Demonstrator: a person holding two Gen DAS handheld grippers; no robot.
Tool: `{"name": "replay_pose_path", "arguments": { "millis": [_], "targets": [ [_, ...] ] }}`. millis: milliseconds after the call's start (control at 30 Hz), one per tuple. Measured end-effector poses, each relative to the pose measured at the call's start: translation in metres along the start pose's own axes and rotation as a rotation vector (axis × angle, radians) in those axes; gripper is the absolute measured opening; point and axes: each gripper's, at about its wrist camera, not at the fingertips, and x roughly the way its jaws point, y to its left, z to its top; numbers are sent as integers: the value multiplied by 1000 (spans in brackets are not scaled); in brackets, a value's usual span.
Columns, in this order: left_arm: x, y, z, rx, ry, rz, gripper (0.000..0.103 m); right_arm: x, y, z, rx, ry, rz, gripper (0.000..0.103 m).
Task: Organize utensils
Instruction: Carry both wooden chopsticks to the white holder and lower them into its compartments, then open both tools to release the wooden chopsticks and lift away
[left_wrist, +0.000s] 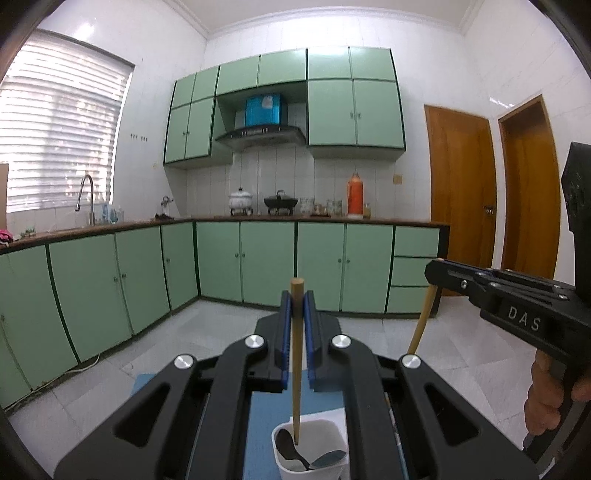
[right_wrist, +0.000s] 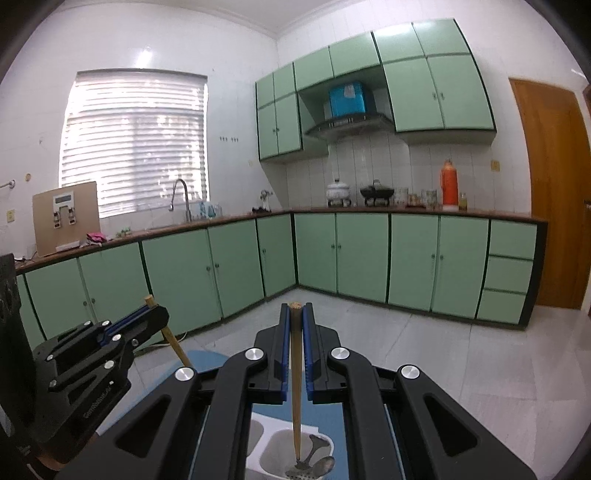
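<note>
My left gripper (left_wrist: 297, 299) is shut on a wooden chopstick (left_wrist: 296, 369) held upright, its tip down inside a white utensil cup (left_wrist: 288, 463) that holds a dark spoon. My right gripper (right_wrist: 295, 312) is shut on a second wooden chopstick (right_wrist: 295, 387), its tip down in a white compartment (right_wrist: 273, 454) that holds metal spoons (right_wrist: 321, 463). The right gripper also shows in the left wrist view (left_wrist: 436, 271) with its chopstick (left_wrist: 421, 321). The left gripper shows in the right wrist view (right_wrist: 153, 310) with its chopstick (right_wrist: 175, 345).
A blue mat (left_wrist: 258, 417) lies under the white holder. Green lower cabinets (left_wrist: 266, 258) run around the kitchen, with a counter carrying pots (left_wrist: 242, 201), an orange thermos (left_wrist: 355, 194) and a sink tap (left_wrist: 86, 199). Wooden doors (left_wrist: 461, 192) stand at the right. Pale floor tiles lie ahead.
</note>
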Motion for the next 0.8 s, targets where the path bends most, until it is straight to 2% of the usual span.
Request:
{"name": "replay_pose_path", "arguments": {
  "millis": [500, 733, 800],
  "targets": [
    [39, 18, -34, -10, 125, 14, 6, 42, -19, -51, 85, 131, -9, 7],
    [47, 31, -45, -33, 173, 40, 7, 41, -27, -52, 95, 134, -48, 8],
    [44, 35, -46, -42, 174, 47, 10, 39, -32, -53, 97, 138, -65, 13]
  ]
}}
